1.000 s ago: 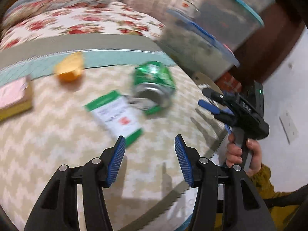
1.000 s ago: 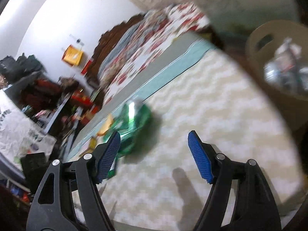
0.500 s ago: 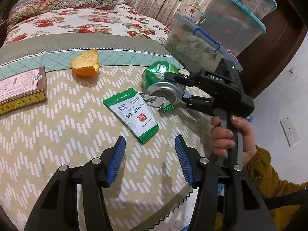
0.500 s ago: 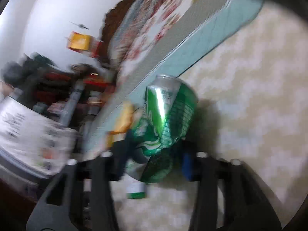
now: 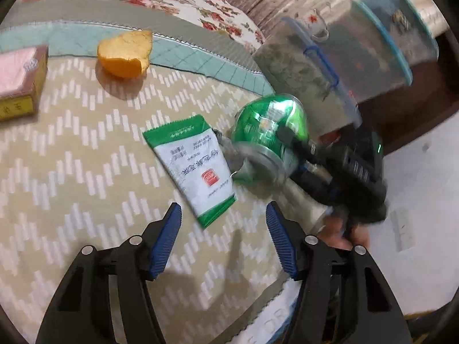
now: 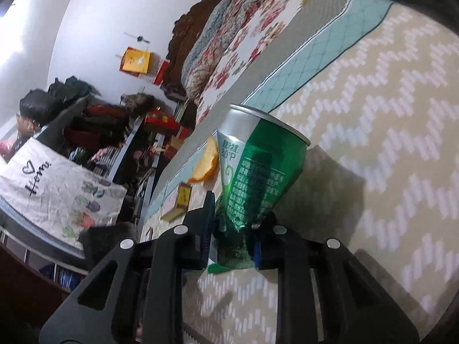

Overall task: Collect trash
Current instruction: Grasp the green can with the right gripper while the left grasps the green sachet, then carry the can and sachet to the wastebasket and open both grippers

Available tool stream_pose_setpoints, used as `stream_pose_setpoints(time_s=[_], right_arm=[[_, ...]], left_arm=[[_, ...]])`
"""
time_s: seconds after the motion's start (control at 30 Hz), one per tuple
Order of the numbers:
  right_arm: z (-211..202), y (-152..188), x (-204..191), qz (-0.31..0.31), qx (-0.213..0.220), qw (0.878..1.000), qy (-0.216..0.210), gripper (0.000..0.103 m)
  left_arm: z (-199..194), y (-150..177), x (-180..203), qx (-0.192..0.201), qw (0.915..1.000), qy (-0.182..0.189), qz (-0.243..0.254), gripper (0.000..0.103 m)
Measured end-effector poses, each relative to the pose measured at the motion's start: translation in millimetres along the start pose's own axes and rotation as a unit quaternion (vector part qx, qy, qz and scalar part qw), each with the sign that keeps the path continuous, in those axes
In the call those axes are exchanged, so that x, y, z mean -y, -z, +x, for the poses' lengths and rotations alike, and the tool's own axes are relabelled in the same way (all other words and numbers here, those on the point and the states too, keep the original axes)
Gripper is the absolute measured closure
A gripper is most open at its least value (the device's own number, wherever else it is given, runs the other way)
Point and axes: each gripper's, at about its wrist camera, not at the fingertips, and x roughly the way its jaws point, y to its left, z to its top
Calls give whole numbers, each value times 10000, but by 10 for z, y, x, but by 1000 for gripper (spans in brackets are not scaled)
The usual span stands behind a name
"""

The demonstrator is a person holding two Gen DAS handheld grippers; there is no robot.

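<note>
Right tongs (image 6: 233, 226) around can (image 6: 258, 172), sachet (image 5: 198, 166) alongside

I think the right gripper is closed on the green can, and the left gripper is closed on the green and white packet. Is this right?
Not quite. The right gripper is closed on the green can, but the left gripper is open, short of the green and white packet; the left wrist view shows this.
</note>
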Motion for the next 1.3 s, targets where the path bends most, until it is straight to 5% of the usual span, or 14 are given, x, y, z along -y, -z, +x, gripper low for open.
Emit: stream_pose_setpoints(time_s=[0.2, 0.33, 0.6, 0.87, 1.13, 1.3], right_arm=[[112, 96, -6, 7, -83, 9999, -132, 79], [45, 152, 97, 116, -99, 9996, -233, 79], [-329, 79, 81, -156, 383, 9991, -83, 82], [-1059, -78, 312, 14, 1165, 9932, 29, 82], [-2258, -195, 748, 237, 2314, 9692, 803, 82], [-2843, -254, 1129, 392, 2705, 9469, 1694, 82]], left_arm=[[102, -141, -103, 11, 9986, 278, -452, 57], [163, -176, -140, -13, 9982, 212, -555, 100], [-11, -173, -125, 210, 9972, 392, -594, 101], [89, -352, 407, 134, 9975, 694, -89, 101], [896, -729, 1480, -365, 9914, 1016, 744, 101], [1569, -911, 2157, -668, 9848, 955, 1287, 101]])
